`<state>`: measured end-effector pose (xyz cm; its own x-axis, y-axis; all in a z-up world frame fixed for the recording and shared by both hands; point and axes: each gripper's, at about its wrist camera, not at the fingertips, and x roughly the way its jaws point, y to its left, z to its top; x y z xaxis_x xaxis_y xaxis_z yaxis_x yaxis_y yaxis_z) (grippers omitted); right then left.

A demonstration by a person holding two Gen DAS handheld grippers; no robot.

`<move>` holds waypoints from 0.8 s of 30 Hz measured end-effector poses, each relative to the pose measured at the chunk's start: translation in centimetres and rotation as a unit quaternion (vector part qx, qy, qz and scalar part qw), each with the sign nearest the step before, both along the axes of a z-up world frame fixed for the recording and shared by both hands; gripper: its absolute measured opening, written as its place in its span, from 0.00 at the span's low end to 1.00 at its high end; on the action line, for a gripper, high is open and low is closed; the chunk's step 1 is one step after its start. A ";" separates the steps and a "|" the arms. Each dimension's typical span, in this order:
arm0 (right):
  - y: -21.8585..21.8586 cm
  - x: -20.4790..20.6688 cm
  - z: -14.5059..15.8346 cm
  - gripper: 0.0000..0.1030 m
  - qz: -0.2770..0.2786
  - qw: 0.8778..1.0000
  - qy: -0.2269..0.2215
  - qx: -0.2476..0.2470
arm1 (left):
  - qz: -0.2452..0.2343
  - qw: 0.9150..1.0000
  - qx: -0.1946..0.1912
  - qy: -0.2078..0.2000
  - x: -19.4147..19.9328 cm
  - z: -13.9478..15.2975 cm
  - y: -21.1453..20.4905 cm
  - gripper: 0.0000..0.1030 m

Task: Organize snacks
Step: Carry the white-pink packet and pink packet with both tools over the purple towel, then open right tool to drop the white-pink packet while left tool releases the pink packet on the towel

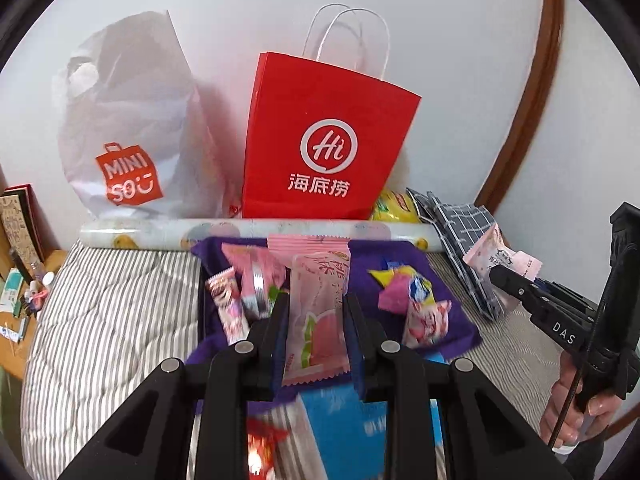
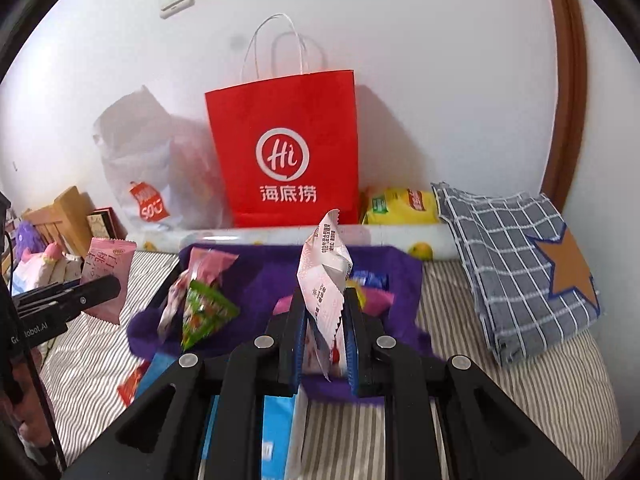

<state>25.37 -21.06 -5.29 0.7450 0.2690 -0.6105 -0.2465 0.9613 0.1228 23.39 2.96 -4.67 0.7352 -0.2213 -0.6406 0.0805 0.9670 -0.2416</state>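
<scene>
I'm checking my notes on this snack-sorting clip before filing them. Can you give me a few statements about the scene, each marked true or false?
1. The left hand-held gripper is shut on a pink snack packet. True.
2. The right hand-held gripper is empty. False: it is shut on a white snack packet.
3. The red paper bag stands upright against the wall. True.
4. The loose snacks lie on a green cloth. False: they lie on a purple cloth.
5. A folded checked cloth lies right of the purple cloth in the right wrist view. True.
</scene>
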 end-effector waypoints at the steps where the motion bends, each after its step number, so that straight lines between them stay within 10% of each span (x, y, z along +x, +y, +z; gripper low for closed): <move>1: 0.2 0.4 0.0 0.17 0.001 1.000 0.000 0.000 | 0.001 1.000 0.002 -0.001 0.6 0.0 0.0 0.24; 24: 4.1 5.4 -6.8 0.17 0.098 0.991 0.095 0.001 | 0.019 0.998 -0.039 0.039 5.3 -5.5 2.0 0.24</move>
